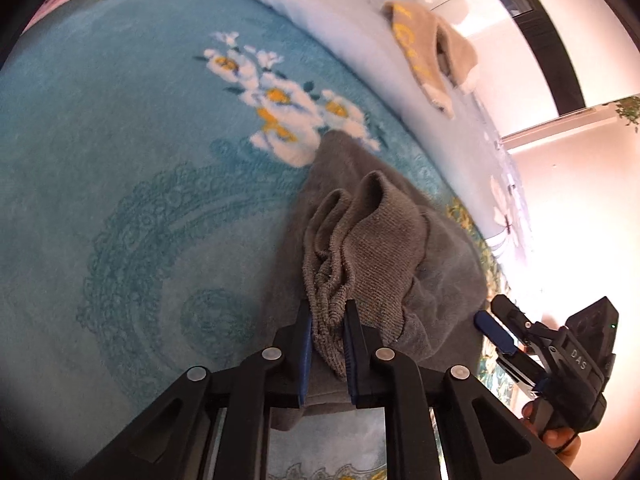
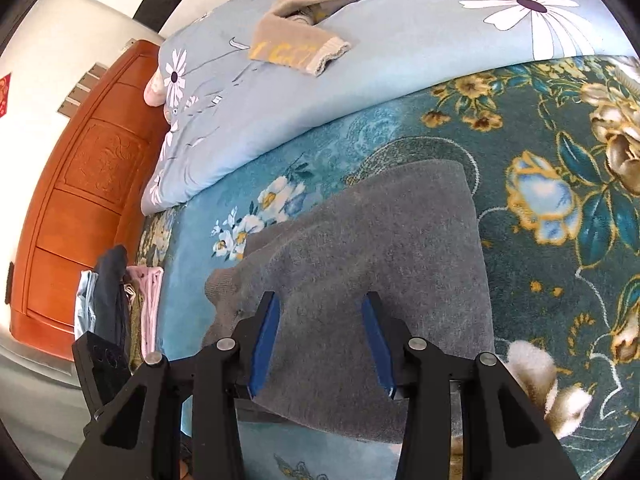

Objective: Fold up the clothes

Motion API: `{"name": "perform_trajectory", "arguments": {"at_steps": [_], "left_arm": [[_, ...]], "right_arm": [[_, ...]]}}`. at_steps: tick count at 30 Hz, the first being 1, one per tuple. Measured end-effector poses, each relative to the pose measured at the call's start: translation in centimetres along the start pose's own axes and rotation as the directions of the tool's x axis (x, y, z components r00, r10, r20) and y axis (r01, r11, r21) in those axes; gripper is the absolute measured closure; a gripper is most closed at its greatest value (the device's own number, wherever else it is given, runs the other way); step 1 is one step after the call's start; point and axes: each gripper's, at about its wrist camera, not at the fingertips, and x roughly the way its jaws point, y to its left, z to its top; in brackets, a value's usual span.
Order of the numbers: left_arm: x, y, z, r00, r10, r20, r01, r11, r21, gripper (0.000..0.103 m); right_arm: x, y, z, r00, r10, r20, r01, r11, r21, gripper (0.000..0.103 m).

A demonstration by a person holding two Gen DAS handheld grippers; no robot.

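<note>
The garment (image 2: 360, 260) is plain grey, its ribbed cuff (image 1: 360, 248) a browner grey knit. It lies on a blanket (image 1: 120, 160) of turquoise, woven with darker teal medallions and a spray of white flowers (image 1: 288, 108) with yellow centres; toward one edge the ground deepens to dark teal with gold-outlined blue and beige blossoms (image 2: 560, 200). The quilt (image 2: 400, 60) along the far edge is pale blue with white daisies and dark centres. On it a sweater (image 2: 296, 44) is tan with yellow lettering and cream trim. The headboard (image 2: 80, 200) is carved orange-brown wood. Both grippers are black with blue pads (image 2: 262, 340).
</note>
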Motion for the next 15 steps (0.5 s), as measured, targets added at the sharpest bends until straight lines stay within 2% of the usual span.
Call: {"name": "perform_trajectory", "arguments": {"at_steps": [3, 7, 9, 11, 13, 14, 15], "left_arm": [[0.6, 0.5, 0.0, 1.000, 0.006, -0.022, -0.006, 1.000, -0.027, 0.087], [-0.2, 0.8, 0.2, 0.999, -0.053, -0.007, 0.052, 0.997, -0.061, 0.084], [-1.0, 1.0, 0.5, 0.995, -0.101, 0.011, 0.101, 0.991, -0.091, 0.073], [-1.8, 1.5, 0.8, 0.990, -0.135, 0.047, 0.140, 0.982, -0.128, 0.045], [-1.9, 2.2, 1.1, 0.989, -0.131, 0.070, 0.141, 0.976, -0.168, 0.033], [-1.6, 2.5, 1.3, 0.990, -0.121, 0.071, 0.132, 0.973, -0.188, 0.033], [-1.2, 2.8, 1.4, 0.993, -0.103, 0.063, 0.113, 0.973, -0.203, 0.032]], "right_arm": [[1.0, -0.9, -0.6, 0.999, -0.019, -0.032, 0.019, 1.000, 0.013, 0.059], [2.0, -1.3, -0.7, 0.997, -0.047, -0.055, 0.048, 0.999, 0.015, 0.059], [1.8, -1.1, -0.6, 0.998, -0.042, -0.054, 0.042, 0.999, 0.007, 0.059], [1.3, -0.7, -0.4, 0.999, -0.023, -0.045, 0.023, 1.000, -0.009, 0.058], [0.0, -0.4, -0.1, 1.000, -0.007, -0.010, 0.006, 0.998, -0.057, 0.058], [-0.4, -1.0, 0.1, 1.000, -0.013, 0.005, 0.013, 0.999, -0.052, 0.058], [-0.7, -2.0, 0.2, 1.000, -0.020, 0.013, 0.020, 1.000, -0.021, 0.052]]}}
